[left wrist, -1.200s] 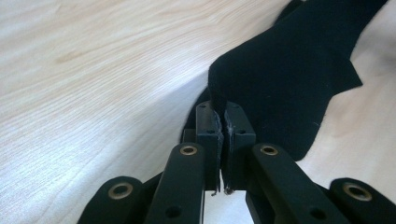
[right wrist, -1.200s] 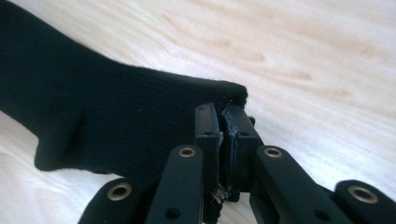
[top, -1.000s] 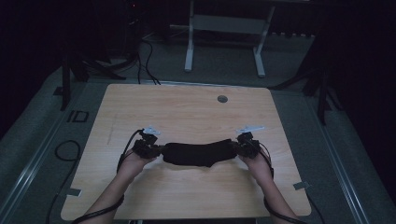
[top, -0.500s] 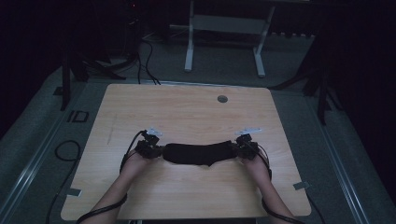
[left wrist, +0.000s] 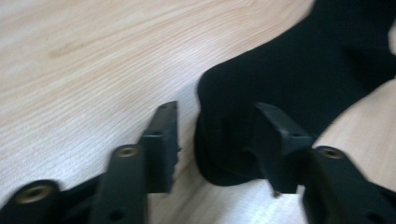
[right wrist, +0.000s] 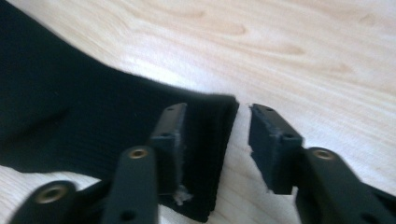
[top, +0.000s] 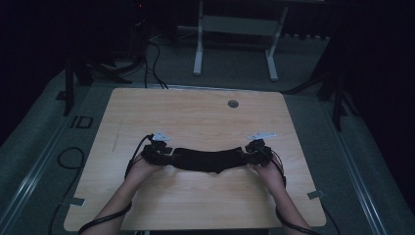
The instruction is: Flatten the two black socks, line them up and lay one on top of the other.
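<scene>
A long black cloth (top: 208, 159) lies flat on the wooden surface (top: 195, 112). It sits a little nearer to the person than the middle of the surface, and it runs from side to side.

The left claw (top: 164, 152) is at the left end of the cloth. The right claw (top: 250, 151) is at the right end of the cloth. A hand holds each one, and both arms come in from the near edge of the surface. A black cable trails from each claw back along the arm.

In the left gripper view, the left claw (left wrist: 217, 140) is open wide. The rounded end of the cloth (left wrist: 299, 79) lies between its two jaws. One jaw is over the cloth and the other is over bare wood beside the cloth. The jaws do not squeeze the cloth.

In the right gripper view, the right claw (right wrist: 212, 140) is open wide too. The square end of the cloth (right wrist: 93, 121) lies between its jaws. One jaw is over the cloth and the other is over bare wood just past the cloth's edge. These jaws do not squeeze the cloth either.

Far from the cloth, near the back edge of the surface, there is a small round grey cap (top: 233, 104). Behind the surface, on the dark floor, stands a white frame (top: 235, 29) with two legs.
</scene>
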A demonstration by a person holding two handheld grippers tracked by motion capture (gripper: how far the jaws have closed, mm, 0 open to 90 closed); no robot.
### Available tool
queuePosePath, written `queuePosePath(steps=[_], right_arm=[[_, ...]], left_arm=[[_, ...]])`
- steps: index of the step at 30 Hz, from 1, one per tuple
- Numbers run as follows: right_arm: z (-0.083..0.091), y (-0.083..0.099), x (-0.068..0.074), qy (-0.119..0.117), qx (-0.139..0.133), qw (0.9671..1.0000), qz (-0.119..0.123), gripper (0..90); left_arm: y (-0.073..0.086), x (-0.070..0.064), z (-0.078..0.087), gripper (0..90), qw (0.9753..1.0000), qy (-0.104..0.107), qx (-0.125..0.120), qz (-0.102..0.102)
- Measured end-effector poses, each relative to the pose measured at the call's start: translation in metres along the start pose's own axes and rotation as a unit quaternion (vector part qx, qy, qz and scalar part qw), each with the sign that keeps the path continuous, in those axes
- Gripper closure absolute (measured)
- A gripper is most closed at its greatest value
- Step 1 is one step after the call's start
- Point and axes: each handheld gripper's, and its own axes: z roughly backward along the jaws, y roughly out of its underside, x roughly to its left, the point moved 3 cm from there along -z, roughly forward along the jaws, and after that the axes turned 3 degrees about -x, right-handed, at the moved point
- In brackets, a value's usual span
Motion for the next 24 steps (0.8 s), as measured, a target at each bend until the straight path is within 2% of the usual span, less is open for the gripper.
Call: queuePosePath(steps=[4, 7, 9, 10, 13, 16, 21, 24], right_arm=[[0.004, -0.007, 0.000, -0.018, -0.001, 0.9998, -0.001, 37.8], [0.005, -0.009, 0.001, -0.026, -0.004, 0.9997, -0.002, 34.0], [0.007, -0.011, 0.000, -0.032, -0.016, 0.9994, -0.004, 27.8], [0.008, -0.011, 0.000, -0.039, -0.017, 0.9991, -0.005, 21.3], [0.009, -0.008, -0.001, -0.047, -0.014, 0.9988, 0.005, 15.1], [0.010, -0.004, -0.002, -0.042, -0.011, 0.9989, 0.018, 13.9], [0.013, 0.003, -0.008, -0.028, -0.018, 0.9992, 0.024, 13.8], [0.014, 0.011, -0.016, -0.017, -0.021, 0.9994, 0.024, 13.6]], left_arm=[[-0.003, -0.003, 0.006, 27.4, 1.0000, -0.004, -0.006, 0.000], [-0.003, -0.004, 0.009, 14.6, 0.9999, -0.005, -0.015, 0.001], [-0.002, -0.005, 0.015, 11.7, 0.9997, -0.011, -0.024, 0.001], [-0.001, -0.005, 0.017, 10.7, 0.9995, -0.011, -0.028, 0.001], [0.003, -0.004, 0.023, 8.7, 0.9991, -0.023, -0.035, -0.003], [0.013, -0.002, 0.028, 8.6, 0.9988, -0.033, -0.036, -0.005], [0.027, 0.004, 0.033, 8.6, 0.9980, -0.051, -0.037, 0.001], [0.035, 0.008, 0.035, 8.6, 0.9980, -0.053, -0.035, 0.005]])
